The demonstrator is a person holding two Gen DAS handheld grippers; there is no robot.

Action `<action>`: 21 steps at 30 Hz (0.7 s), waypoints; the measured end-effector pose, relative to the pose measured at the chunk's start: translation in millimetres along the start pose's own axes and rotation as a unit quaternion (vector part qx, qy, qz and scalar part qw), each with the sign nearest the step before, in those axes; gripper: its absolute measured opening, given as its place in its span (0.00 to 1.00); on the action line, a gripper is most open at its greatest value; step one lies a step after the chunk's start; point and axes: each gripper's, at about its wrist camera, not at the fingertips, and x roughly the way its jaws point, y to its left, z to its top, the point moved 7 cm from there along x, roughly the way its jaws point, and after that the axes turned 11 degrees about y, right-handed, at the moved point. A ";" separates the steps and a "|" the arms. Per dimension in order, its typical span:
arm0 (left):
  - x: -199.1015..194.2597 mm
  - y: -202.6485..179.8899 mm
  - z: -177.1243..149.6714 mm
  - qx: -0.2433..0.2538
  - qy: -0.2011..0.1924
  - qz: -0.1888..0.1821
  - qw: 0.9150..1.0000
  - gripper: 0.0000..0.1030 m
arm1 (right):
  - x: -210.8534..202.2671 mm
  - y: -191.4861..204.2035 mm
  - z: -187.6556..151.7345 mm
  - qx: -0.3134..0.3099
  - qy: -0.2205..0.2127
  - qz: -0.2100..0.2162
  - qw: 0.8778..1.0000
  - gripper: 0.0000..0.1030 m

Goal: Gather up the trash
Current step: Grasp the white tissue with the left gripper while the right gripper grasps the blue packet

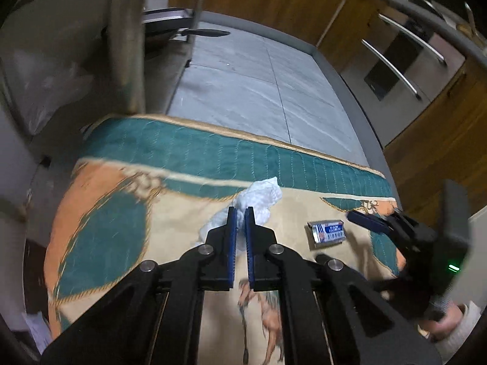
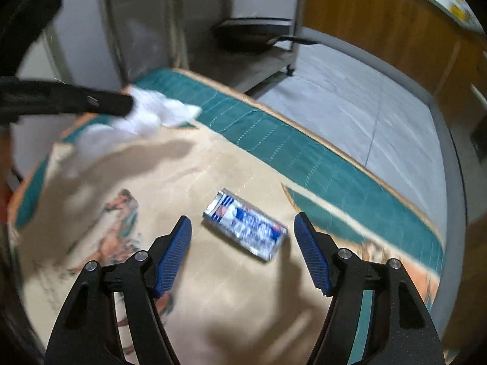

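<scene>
My left gripper (image 1: pixel 241 213) is shut on a crumpled white tissue (image 1: pixel 258 197) and holds it above the patterned tablecloth (image 1: pixel 121 213). The tissue also shows in the right wrist view (image 2: pixel 146 115), hanging from the left gripper's dark fingers (image 2: pixel 100 103). A crushed blue and white can (image 2: pixel 245 225) lies on its side on the cloth. My right gripper (image 2: pixel 242 225) is open, with its blue pads either side of the can, just short of it. In the left wrist view the can (image 1: pixel 327 232) lies to the right, with the right gripper (image 1: pixel 374 222) beside it.
The table is covered by a beige, green and orange cloth (image 2: pixel 304 152). Beyond its far edge are a grey tiled floor (image 1: pixel 258 85), a metal rack with a dark pan (image 2: pixel 252 36), wooden cabinets (image 1: pixel 274 0) and a steel oven (image 1: pixel 404 60).
</scene>
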 end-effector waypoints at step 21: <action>-24.0 -67.9 -42.5 0.065 -0.003 -0.046 0.997 0.05 | -42.7 9.9 -67.3 0.072 0.001 0.064 0.995 0.05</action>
